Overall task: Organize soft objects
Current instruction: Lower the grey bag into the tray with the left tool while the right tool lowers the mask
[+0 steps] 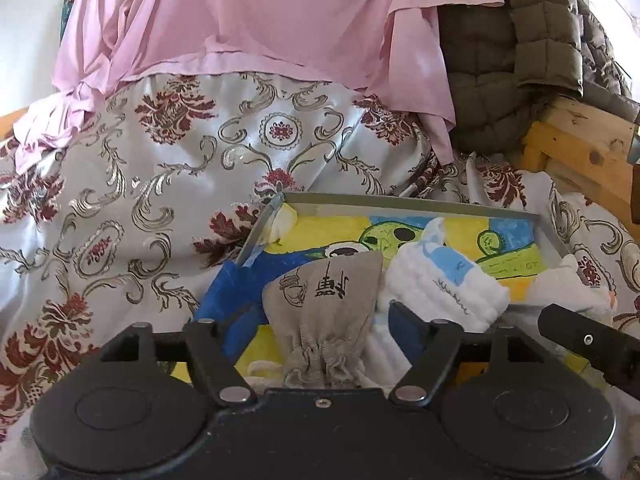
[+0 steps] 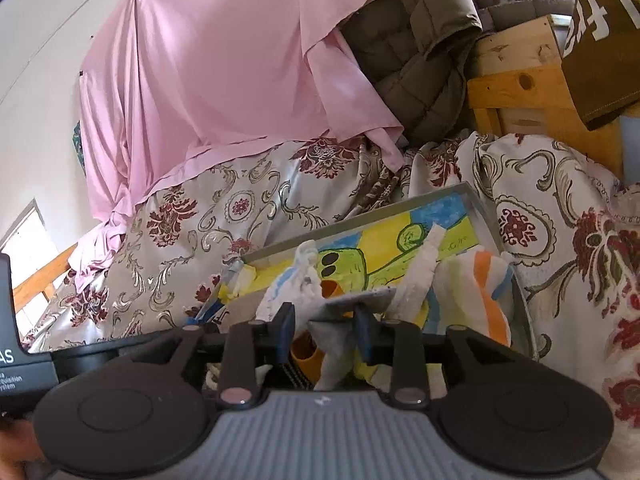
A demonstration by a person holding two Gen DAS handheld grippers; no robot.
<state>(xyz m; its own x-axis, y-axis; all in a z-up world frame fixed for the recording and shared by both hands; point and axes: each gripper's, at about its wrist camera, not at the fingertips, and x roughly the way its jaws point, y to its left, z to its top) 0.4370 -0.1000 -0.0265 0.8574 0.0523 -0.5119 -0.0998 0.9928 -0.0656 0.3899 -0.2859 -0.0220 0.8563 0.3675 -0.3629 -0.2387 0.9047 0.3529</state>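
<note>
Floral bedspread [image 1: 120, 184], striped cloth [image 2: 486, 292] only rightward

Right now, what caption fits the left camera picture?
Open left gripper over a grey drawstring pouch in a painted tray.

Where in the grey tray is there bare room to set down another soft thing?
The far half of the grey-rimmed tray is free, its yellow and blue drawing showing beyond the beige drawstring pouch and fluffy white cloth. The near half is crowded.
</note>
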